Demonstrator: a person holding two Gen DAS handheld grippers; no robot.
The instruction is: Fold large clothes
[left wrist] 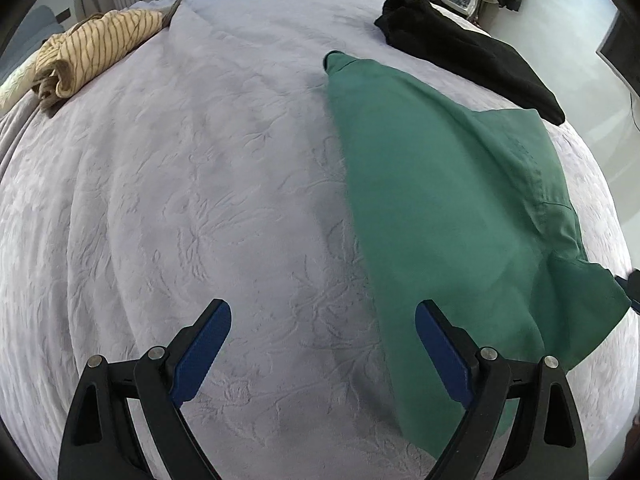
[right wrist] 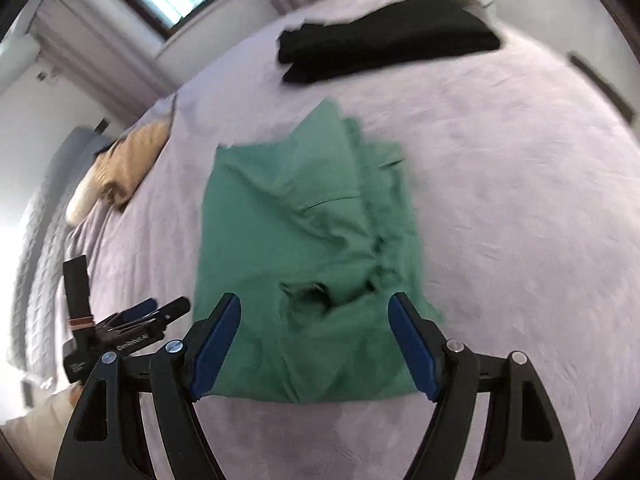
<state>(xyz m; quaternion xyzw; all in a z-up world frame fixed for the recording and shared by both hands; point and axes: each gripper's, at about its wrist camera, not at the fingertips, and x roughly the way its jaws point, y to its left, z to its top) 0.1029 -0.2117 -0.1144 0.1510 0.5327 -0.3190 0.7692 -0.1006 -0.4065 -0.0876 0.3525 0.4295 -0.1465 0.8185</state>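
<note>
On my left wrist view, the striped tan garment [left wrist: 96,50] lies bunched at the bed's far left corner, on the lavender bedspread [left wrist: 200,160]. My left gripper [left wrist: 323,340] hangs above the near part of the bed with its blue-padded fingers [left wrist: 204,350] spread wide, grasping nothing; its right finger sits over the near edge of the green garment [left wrist: 448,200]. That green garment, partly folded, stretches along the right side of the bed from the far middle toward the near right edge. A black garment [left wrist: 468,48] lies beyond it at the far right corner, close to the green one's far end.

On my right wrist view, which is blurred, the left gripper [right wrist: 132,324] shows at the left, beside the green garment [right wrist: 304,224]. My right gripper [right wrist: 315,340] hovers over the near end of that cloth, fingers [right wrist: 412,350] released and apart, with nothing between them. The black garment [right wrist: 384,36] lies folded near the far edge.
</note>
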